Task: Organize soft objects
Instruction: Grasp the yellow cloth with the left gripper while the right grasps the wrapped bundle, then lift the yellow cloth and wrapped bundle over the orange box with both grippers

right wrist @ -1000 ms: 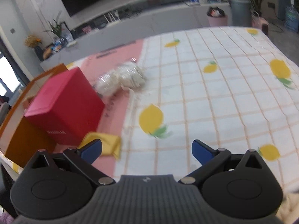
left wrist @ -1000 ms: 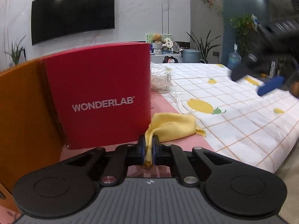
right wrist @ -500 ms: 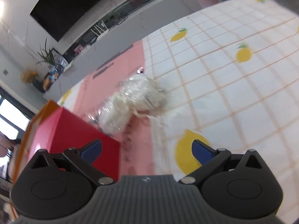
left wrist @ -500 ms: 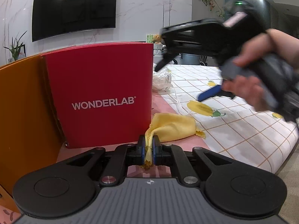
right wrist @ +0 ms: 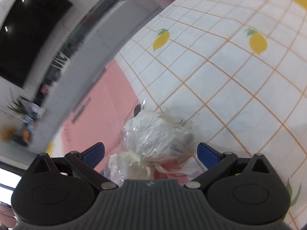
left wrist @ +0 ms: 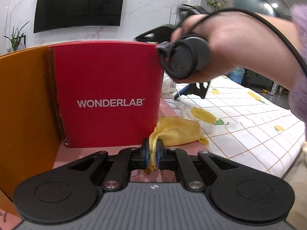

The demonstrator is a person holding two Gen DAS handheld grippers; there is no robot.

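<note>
- Okay, left wrist view: your left gripper [left wrist: 153,153] is clamped tight on a bunched fold of the yellow cloth [left wrist: 177,131]; the rest of the cloth lies on the pink strip of the table cover [left wrist: 249,132], near the table's front edge.
- The cloth sits just beside the lower right corner of the red WONDERLAB box [left wrist: 107,94], touching or nearly touching it; you can't tell which.
- An orange box [left wrist: 25,105] stands against the red box's left side.
- Your right hand [left wrist: 230,46] fills the upper right, gripping the right tool's handle; its blue fingertips [left wrist: 182,93] show behind the hand, over the checked lemon-print part of the cover.
- Right wrist view: your right gripper [right wrist: 150,152] is spread wide, holding nothing.
- A white soft bundle in clear plastic wrap [right wrist: 155,136] lies between the two blue fingertips, straddling the border of pink strip and lemon print. Pads aren't touching it as far as the frame shows.
- Background is motion-blurred.
</note>
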